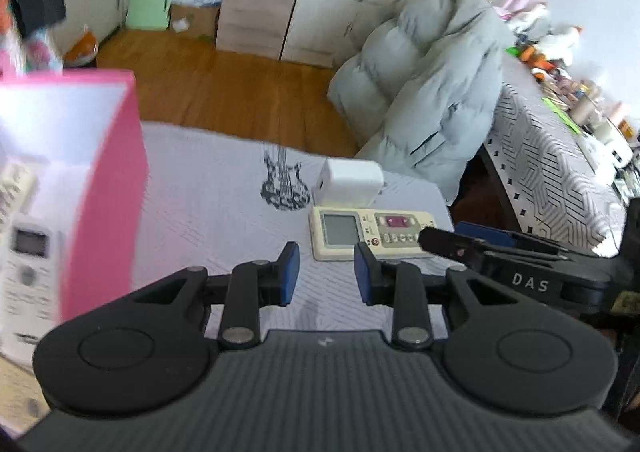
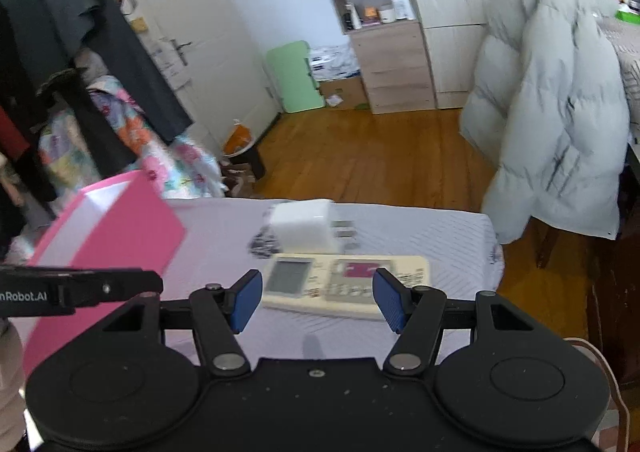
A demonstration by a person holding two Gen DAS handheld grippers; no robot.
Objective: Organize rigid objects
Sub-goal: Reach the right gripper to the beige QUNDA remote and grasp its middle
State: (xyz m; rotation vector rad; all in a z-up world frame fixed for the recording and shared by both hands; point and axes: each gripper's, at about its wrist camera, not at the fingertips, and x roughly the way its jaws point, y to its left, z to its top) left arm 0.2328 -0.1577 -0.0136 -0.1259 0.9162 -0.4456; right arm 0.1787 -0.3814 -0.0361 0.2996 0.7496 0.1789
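Right gripper is held wide over the beige remote, presumably for pickup; left gripper is held narrow and empty beside the pink box.

Left gripper hung with jaws parted and empty above a patterned cloth, cream remote just ahead, white charger behind it, pink box held two remotes at left.

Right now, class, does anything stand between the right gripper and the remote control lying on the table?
Nothing visible does. The right gripper is open and empty, and the remote control lies just ahead of its fingertips. The white charger sits behind the remote.
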